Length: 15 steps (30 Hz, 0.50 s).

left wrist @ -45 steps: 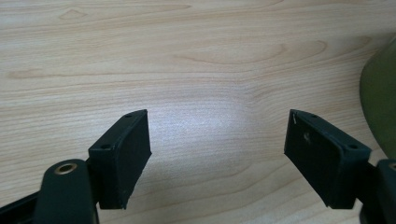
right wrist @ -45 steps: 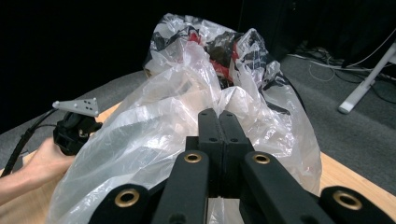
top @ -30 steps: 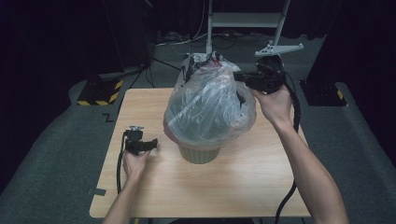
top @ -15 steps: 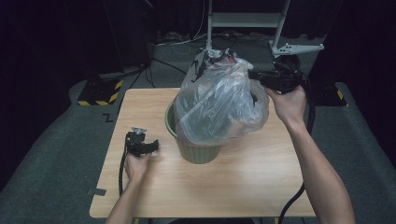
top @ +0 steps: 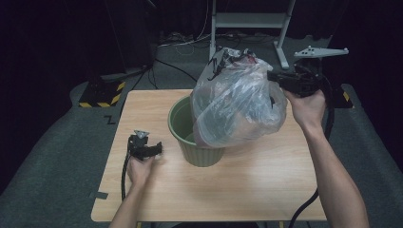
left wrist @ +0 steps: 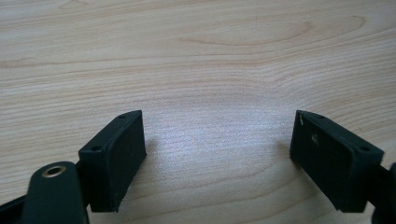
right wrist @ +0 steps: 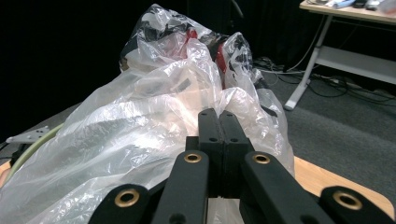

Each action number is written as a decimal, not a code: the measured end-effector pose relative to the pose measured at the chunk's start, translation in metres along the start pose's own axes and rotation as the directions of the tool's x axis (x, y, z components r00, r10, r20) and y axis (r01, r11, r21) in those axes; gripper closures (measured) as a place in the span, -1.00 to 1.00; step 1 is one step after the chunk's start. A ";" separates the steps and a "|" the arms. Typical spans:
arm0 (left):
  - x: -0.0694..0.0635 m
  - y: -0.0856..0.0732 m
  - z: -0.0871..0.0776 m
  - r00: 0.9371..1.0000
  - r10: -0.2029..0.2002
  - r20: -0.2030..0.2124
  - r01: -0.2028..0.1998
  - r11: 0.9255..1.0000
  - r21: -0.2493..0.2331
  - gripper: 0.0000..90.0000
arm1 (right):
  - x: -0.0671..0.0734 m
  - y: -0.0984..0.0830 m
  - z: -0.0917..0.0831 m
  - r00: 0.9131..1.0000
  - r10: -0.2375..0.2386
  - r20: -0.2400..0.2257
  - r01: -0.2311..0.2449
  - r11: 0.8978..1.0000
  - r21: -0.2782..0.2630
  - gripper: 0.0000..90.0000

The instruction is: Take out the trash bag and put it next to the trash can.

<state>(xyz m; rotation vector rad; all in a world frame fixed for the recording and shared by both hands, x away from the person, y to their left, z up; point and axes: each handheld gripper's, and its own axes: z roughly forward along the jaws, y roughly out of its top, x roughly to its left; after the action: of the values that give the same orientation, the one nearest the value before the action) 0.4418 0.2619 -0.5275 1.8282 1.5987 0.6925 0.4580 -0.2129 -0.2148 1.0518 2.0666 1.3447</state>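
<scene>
Bag, clear plastic, rises half out of a green bin at the middle of a wooden table, its lower end inside the rim and its bulk leaning to the right over the far edge. At left, the left gripper rests low on the tabletop beside the bin, jaws spread wide with bare wood between them. At right, the right gripper is raised level, jaws clamped together on a fold of the bag's film. What the bag contains cannot be made out.
</scene>
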 end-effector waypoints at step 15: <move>0.000 0.000 0.000 1.000 -0.002 -0.003 0.002 1.000 0.001 -0.61 | -0.021 -0.011 -0.020 0.998 0.032 0.059 -0.031 0.999 -0.017 1.00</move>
<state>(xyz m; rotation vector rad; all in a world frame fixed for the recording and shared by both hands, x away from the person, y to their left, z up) 0.4418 0.2617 -0.5275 1.8271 1.6028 0.6947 0.4524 -0.2433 -0.2168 1.1085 2.0008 1.3267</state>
